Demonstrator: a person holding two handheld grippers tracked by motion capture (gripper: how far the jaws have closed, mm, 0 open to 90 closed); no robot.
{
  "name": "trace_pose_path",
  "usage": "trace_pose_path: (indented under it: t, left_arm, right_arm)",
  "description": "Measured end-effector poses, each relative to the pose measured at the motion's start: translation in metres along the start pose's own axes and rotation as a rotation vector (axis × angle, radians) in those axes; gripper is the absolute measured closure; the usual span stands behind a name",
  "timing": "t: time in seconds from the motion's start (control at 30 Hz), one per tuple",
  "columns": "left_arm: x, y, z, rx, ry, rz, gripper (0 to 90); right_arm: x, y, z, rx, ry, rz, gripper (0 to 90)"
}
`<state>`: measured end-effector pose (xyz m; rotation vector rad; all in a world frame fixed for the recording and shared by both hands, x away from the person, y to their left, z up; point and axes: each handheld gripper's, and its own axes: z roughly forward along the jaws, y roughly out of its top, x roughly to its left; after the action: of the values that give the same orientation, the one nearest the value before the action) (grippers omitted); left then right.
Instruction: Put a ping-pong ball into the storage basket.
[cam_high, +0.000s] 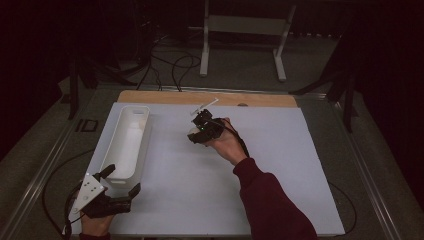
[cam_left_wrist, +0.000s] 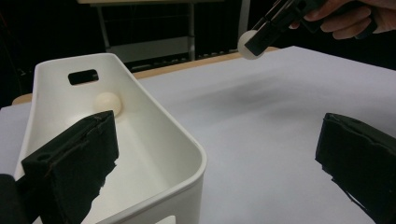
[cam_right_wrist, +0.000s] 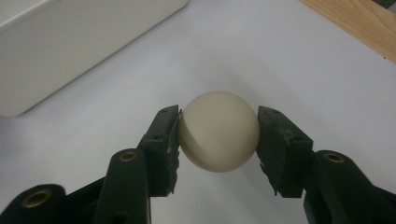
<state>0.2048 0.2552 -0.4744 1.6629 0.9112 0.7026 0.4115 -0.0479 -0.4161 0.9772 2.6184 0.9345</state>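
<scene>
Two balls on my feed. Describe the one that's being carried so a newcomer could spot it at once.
Start at the white sheet on the table, with the white bin near its left edge. Right of the bin, the right gripper is clamped on a cream ball above the sheet. The other ball lies loose inside the bin's far end.

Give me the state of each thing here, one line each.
Right hand-held gripper: shut on a ball.
Held ball: off the table, between the jaws.
Left hand-held gripper: open, holding nothing, at the bin's near end.
Bin: upright on the table.
Second ball: lying in the bin, at its far end.
</scene>
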Motion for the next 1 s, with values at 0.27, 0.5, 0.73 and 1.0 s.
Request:
trace_pose_path:
  t: [0.27,0.5,0.73,1.0]
  left_arm:
    - [0.000,0.000,0.000,0.000,-0.001,0.000,0.0]
    - [0.000,0.000,0.000,-0.001,-0.001,0.000,0.0]
    - [0.000,0.000,0.000,0.000,-0.001,0.000,0.0]
    - [0.000,0.000,0.000,0.000,-0.001,-0.001,0.0]
  right_arm:
    - [0.003,0.003,-0.002,-0.009,0.017,0.006,50.3]
    - [0.005,0.005,-0.004,-0.012,0.024,-0.004,50.3]
    - [0.007,0.006,-0.005,-0.018,0.029,0.004,50.3]
    - [0.011,0.008,-0.005,-0.022,0.038,-0.002,50.2]
